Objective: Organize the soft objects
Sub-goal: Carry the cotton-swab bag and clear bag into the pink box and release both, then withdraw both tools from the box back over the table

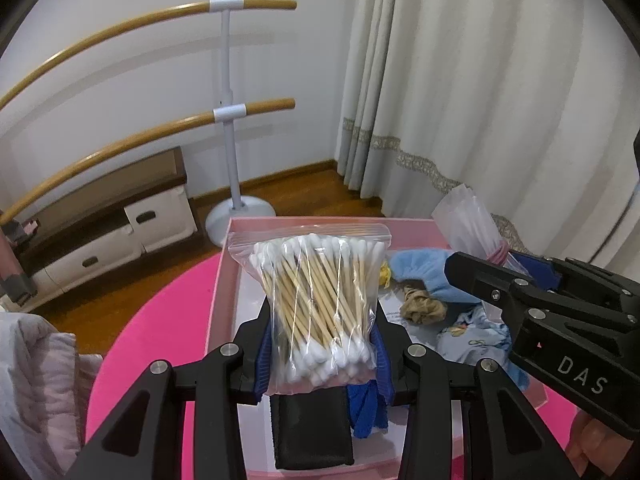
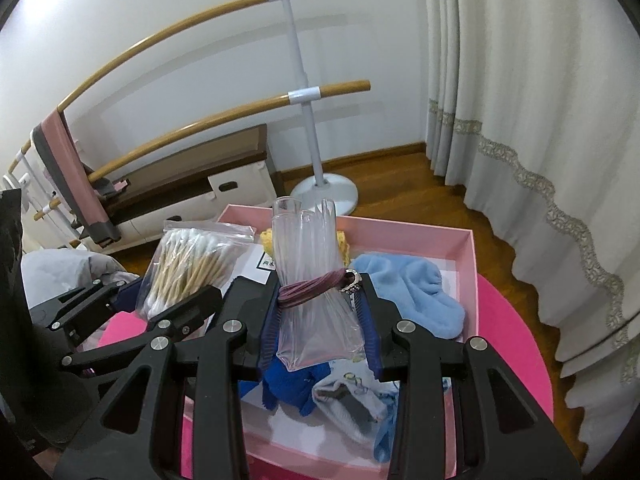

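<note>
The left tongs point(image 1: 320, 344) hold the cotton swab bag point(image 1: 318, 304), the right tongs point(image 2: 320, 320) the tied plastic bundle point(image 2: 316, 292); lower both gently into free places of the pink box point(image 2: 472, 264).

I worked in a home room: curtains point(image 2: 520, 120), wood floor point(image 2: 400, 172), ballet barre point(image 1: 228, 108), low cabinet point(image 1: 120, 216).

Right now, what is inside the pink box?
In the pink box: a light blue sock, royal blue cloth, patterned fabric, something yellow. The held bags hide the rest.
</note>
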